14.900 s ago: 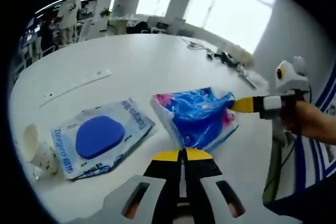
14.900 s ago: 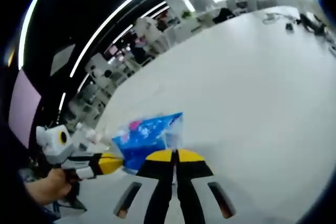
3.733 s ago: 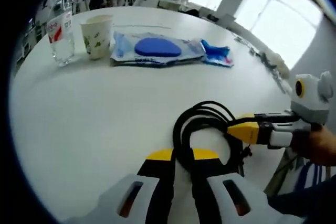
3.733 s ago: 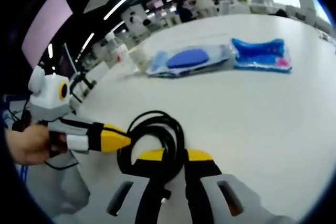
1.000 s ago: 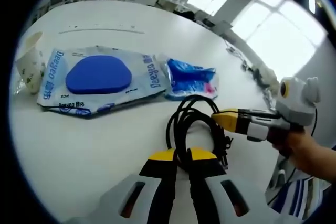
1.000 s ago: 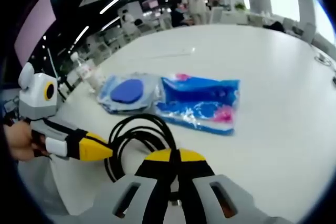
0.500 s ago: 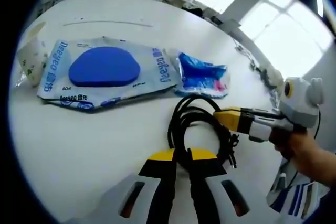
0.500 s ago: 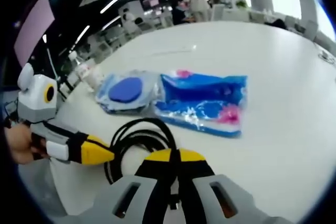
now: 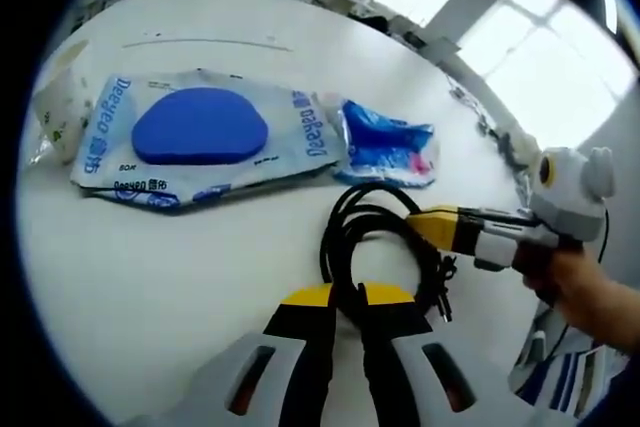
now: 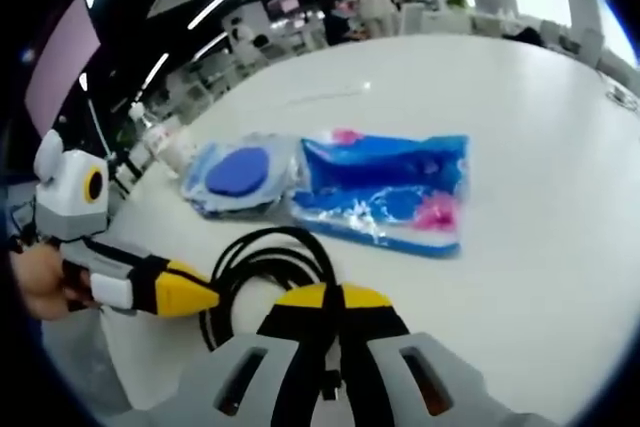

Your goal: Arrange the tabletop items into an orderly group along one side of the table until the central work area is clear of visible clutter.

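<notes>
- The left gripper at the lower centre of the left gripper view is pinching the coiled black cable with its fingers clenched
- The right gripper is gripping the same cable at the lower centre of the right gripper view
- The cable is resting on the white tabletop, just below the blue tissue pack and the wet-wipes pack
- A paper cup is sitting at the left edge

I count on the surface: one coiled black cable, one wet-wipes pack, one blue tissue packet, one paper cup.
</notes>
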`<state>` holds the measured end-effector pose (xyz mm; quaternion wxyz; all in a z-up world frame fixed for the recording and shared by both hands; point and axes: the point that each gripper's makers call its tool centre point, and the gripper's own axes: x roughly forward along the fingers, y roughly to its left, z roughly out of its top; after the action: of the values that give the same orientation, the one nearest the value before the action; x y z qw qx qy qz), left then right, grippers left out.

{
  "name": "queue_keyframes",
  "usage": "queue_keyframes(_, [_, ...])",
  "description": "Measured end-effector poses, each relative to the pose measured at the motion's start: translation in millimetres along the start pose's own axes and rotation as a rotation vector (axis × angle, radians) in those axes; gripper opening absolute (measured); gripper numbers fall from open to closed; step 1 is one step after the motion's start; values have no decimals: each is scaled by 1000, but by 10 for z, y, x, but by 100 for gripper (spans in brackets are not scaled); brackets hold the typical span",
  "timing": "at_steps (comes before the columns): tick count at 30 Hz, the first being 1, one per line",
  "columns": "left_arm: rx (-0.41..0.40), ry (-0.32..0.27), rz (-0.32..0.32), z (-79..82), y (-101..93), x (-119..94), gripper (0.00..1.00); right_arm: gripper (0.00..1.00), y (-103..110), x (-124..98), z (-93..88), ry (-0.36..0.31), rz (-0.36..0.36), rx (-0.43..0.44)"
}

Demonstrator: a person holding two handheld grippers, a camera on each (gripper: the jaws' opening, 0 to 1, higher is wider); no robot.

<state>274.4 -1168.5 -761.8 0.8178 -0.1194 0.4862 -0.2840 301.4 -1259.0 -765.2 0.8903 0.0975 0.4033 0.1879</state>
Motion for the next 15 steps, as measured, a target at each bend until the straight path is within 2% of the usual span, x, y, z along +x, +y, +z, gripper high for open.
queue_keyframes(4, [-9, 2, 0, -2, 0, 0, 8, 1, 8, 6, 1, 6, -14, -43])
queue_keyframes(8, [11, 16, 3, -7, -19, -7, 10, 5, -11, 2, 18, -3, -28, -31])
queue_keyframes(10, [14, 14, 6, -5, -16, -17, 12, 10, 7, -17, 53, -25, -21, -17])
queue_keyframes(13, [8, -22, 8, 76, -17, -74, 15, 21, 57, -37, 95, -46, -10, -3])
queue_keyframes(15, [22, -45, 11, 135, -34, -115, 21, 23, 89, -55, 119, -58, -6, -18])
